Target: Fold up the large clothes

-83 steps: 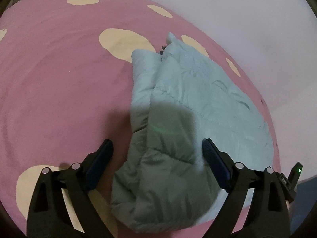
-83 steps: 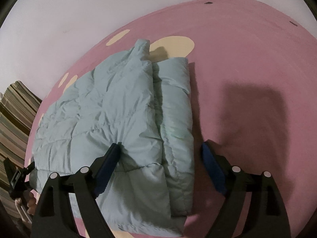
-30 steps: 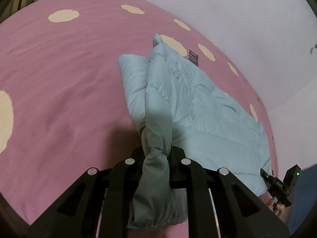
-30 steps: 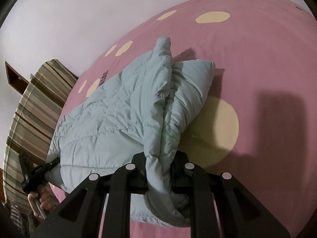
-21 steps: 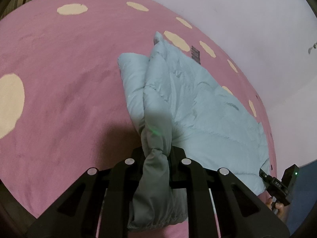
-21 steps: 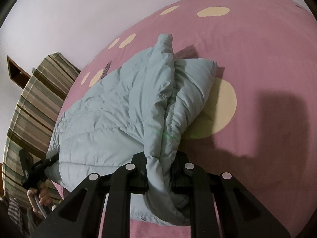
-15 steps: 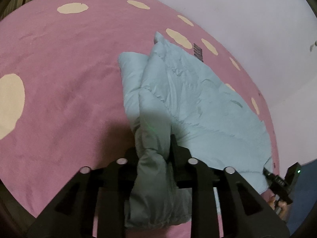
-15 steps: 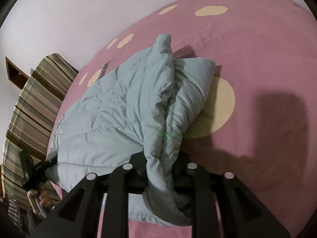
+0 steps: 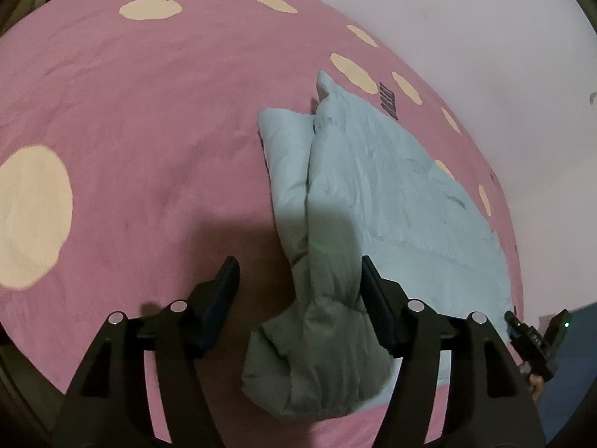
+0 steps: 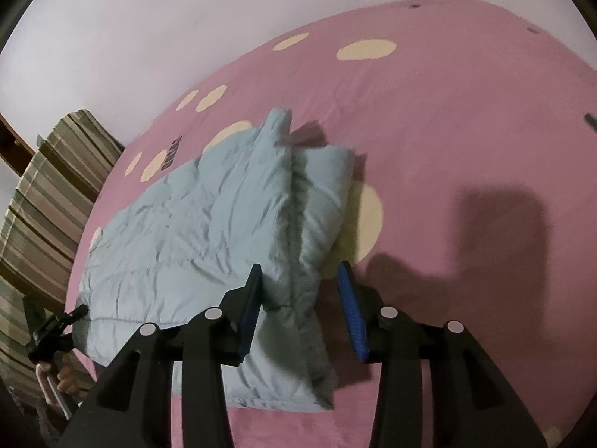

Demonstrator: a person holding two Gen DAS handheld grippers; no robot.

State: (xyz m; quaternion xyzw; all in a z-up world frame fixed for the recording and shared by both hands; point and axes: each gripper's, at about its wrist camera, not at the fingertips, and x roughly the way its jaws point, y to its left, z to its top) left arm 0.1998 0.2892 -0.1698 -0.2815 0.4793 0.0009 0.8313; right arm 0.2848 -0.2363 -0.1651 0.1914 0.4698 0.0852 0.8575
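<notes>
A pale blue-green puffer jacket lies folded on a pink bedspread with cream dots. My left gripper is open, its fingers either side of the jacket's near bunched corner, not clamping it. In the right wrist view the same jacket lies on the bedspread. My right gripper is open, astride the jacket's folded edge. Each gripper shows small in the other's view: the right one and the left one.
A white wall runs along the far side of the bed. A striped pillow or headboard cushion stands at the bed's left end in the right wrist view. Shadows of the grippers fall on the bedspread.
Both grippers were shut on the jacket's edges a second ago. They have opened and let the fabric drop onto the bed, and both have pulled back slightly.
</notes>
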